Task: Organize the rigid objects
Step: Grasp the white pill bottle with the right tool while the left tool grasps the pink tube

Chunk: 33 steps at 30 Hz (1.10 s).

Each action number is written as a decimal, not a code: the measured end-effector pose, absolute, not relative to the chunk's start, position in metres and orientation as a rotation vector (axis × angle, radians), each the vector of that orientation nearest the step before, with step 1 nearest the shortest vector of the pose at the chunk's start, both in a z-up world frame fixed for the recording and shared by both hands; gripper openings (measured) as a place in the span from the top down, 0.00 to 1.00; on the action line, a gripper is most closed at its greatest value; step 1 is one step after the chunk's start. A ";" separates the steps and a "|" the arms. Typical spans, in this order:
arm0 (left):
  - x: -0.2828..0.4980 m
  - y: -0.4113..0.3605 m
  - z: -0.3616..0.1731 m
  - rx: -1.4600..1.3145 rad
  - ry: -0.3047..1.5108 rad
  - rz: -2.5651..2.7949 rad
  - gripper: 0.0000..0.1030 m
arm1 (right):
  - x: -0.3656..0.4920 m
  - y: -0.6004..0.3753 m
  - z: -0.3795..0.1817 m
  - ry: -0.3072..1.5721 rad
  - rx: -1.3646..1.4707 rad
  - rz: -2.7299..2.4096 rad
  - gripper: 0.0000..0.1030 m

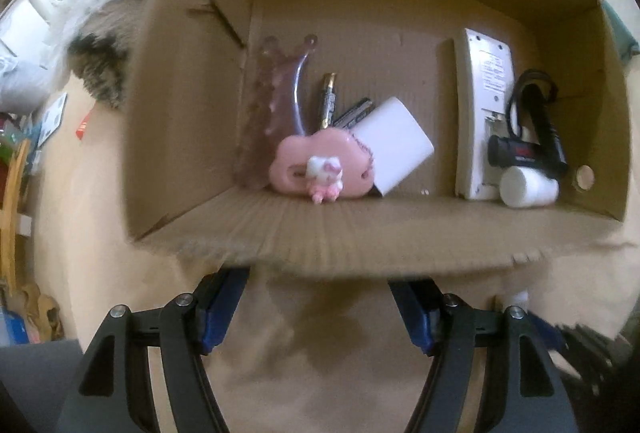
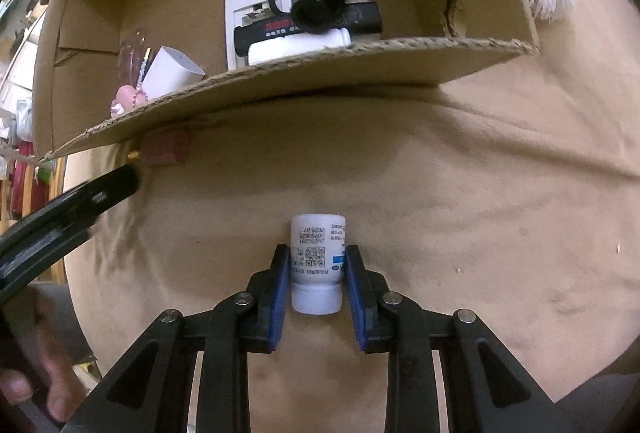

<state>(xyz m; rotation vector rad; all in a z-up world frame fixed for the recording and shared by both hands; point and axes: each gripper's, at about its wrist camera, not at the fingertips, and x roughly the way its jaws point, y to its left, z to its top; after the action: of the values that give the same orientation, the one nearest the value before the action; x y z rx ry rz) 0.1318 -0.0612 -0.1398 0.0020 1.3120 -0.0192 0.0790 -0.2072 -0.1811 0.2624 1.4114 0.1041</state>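
A cardboard box (image 1: 360, 233) lies open on a tan cloth. Inside it are a pink cloud-shaped toy (image 1: 316, 169), a clear pink comb (image 1: 276, 93), a white block (image 1: 394, 145), pens (image 1: 330, 99), a white remote (image 1: 486, 113), a black grip tool (image 1: 536, 129) and a white bottle (image 1: 528, 187). My left gripper (image 1: 318, 309) is open and empty just in front of the box's near wall. My right gripper (image 2: 318, 275) is shut on a white pill bottle (image 2: 318, 265), on or just above the cloth, in front of the box (image 2: 320, 61).
A small reddish-brown object (image 2: 166, 147) lies by the box's near wall. The left gripper's arm (image 2: 68, 209) reaches in at the left of the right wrist view. A fluffy white and grey item (image 1: 104, 17) lies beside the box. Room clutter stands far left.
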 end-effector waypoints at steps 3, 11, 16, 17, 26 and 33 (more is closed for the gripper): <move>0.142 -0.067 -0.151 0.019 1.328 -0.013 0.22 | 0.077 -0.204 -0.177 1.411 0.266 0.107 0.72; 0.158 -0.080 -0.175 0.077 1.339 -0.005 0.10 | 0.075 -0.206 -0.176 1.401 0.249 0.120 0.72; 0.159 -0.087 -0.175 0.094 1.288 -0.002 0.09 | 0.076 -0.211 -0.179 1.403 0.255 0.122 0.72; 0.160 -0.087 -0.175 0.086 1.290 -0.001 0.09 | 0.076 -0.211 -0.179 1.402 0.252 0.122 0.72; 0.161 -0.081 -0.165 0.093 1.269 -0.035 0.44 | 0.075 -0.206 -0.174 1.400 0.248 0.125 0.72; 0.149 -0.066 -0.159 0.077 1.297 0.010 0.44 | 0.075 -0.206 -0.174 1.398 0.249 0.128 0.72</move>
<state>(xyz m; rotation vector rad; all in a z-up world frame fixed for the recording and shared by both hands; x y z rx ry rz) 0.1493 -0.0658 -0.1591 0.0769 1.2973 0.0101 0.0749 -0.2061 -0.1740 0.2488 1.3977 0.1281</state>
